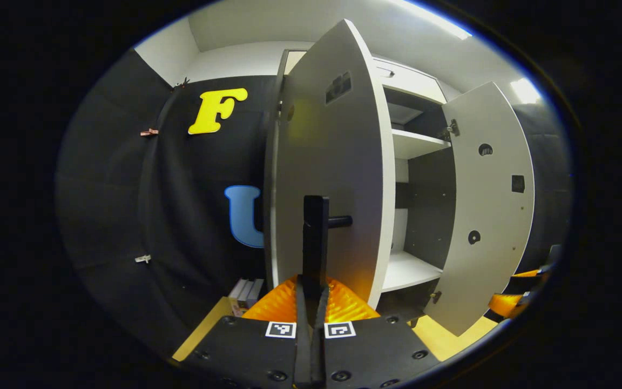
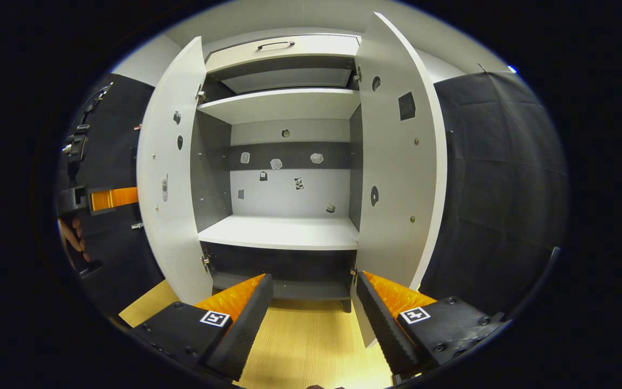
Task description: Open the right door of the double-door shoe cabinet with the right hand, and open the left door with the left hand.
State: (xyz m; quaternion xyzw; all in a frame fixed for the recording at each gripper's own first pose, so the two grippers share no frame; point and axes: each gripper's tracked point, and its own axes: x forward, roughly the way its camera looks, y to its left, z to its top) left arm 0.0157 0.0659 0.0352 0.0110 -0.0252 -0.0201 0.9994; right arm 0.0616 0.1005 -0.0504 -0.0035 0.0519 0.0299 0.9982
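The white shoe cabinet (image 2: 281, 232) has both doors swung open, showing bare shelves inside. In the left gripper view, the left door (image 1: 338, 151) stands close in front of me, and my left gripper (image 1: 311, 302) is shut on its black vertical handle (image 1: 315, 232). The right door (image 1: 492, 216) hangs open farther right, with my right gripper (image 1: 511, 302) low beside it. In the right gripper view, my right gripper (image 2: 313, 316) is open and holds nothing, facing the cabinet between the left door (image 2: 170, 178) and the right door (image 2: 397, 162). The left gripper (image 2: 106, 199) and a hand (image 2: 71, 232) show beyond the left door.
A closed drawer (image 2: 284, 48) with a dark handle tops the cabinet. Small stickers dot the back panel (image 2: 284, 162). The floor (image 2: 311, 346) is light wood. A few flat boxes (image 1: 246, 294) lean at the cabinet's left foot. Black cloth walls flank both sides.
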